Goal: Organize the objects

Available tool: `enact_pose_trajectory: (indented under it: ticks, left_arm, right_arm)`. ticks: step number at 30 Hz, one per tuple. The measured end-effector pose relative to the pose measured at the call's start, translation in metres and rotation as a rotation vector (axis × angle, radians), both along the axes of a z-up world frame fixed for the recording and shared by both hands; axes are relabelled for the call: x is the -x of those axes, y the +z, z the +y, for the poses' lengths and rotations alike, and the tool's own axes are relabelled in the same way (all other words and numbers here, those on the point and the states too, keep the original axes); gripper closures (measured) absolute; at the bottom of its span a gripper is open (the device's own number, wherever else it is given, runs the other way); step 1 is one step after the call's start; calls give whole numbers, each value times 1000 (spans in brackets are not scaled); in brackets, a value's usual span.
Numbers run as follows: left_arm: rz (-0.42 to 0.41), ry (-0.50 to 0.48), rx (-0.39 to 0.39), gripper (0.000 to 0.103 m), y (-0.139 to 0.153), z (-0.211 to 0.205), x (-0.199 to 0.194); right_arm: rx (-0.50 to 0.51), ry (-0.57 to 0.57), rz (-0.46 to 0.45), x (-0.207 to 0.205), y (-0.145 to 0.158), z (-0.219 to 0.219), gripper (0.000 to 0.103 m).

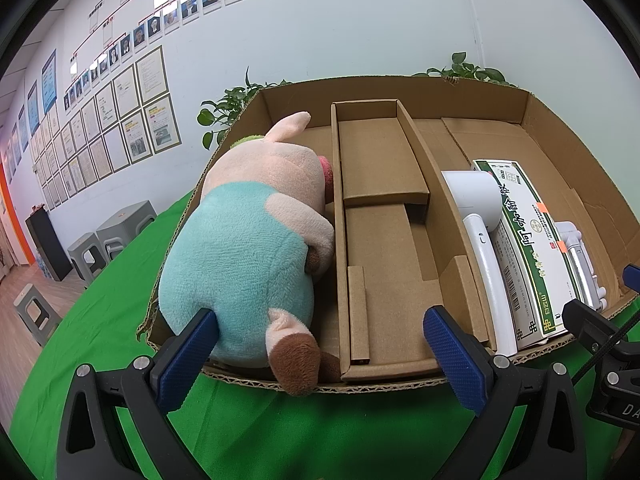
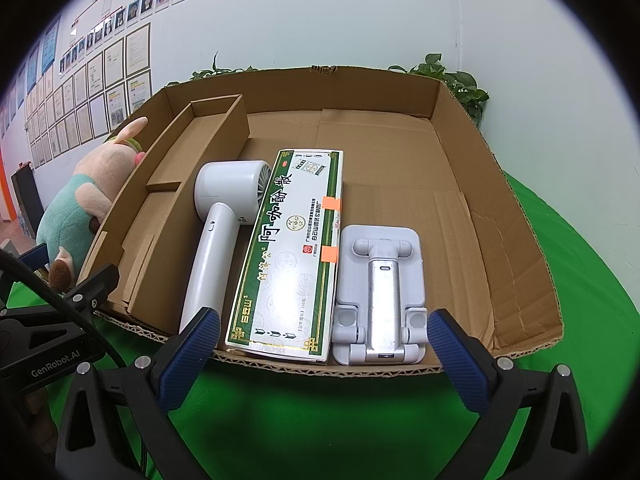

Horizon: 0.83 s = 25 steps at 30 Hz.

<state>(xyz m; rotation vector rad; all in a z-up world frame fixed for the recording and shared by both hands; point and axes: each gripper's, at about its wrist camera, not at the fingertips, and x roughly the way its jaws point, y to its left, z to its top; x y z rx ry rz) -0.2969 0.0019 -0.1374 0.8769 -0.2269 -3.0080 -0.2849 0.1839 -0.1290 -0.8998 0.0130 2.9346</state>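
Observation:
A shallow cardboard box [image 1: 472, 96] [image 2: 496, 184] sits on a green cloth. A plush pig [image 1: 244, 240] in a teal outfit lies in its left compartment; it also shows in the right wrist view [image 2: 86, 204]. In the right compartment lie a white handheld fan [image 2: 216, 232] [image 1: 484, 232], a green-and-white medicine box [image 2: 288, 256] [image 1: 528, 244] and a white folding phone stand [image 2: 380, 292] [image 1: 576, 256], side by side. My left gripper [image 1: 320, 356] is open and empty at the box's near edge, beside the pig. My right gripper [image 2: 324, 356] is open and empty at the near edge, before the medicine box and stand.
A narrow cardboard divider tray [image 1: 380, 208] [image 2: 188, 160] runs down the box between the compartments. Potted plants [image 1: 224, 108] [image 2: 460, 80] stand behind the box. Grey stools [image 1: 120, 232] stand on the floor at left. The green cloth [image 2: 320, 420] covers the table.

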Motion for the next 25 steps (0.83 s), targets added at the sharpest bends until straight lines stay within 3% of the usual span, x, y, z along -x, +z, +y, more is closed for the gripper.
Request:
enact_pose_trajectory:
  ticks: [25]
  left_arm:
    - [3, 4, 3, 0, -1, 0, 0]
  right_arm:
    - [0, 2, -1, 1, 0, 0, 0]
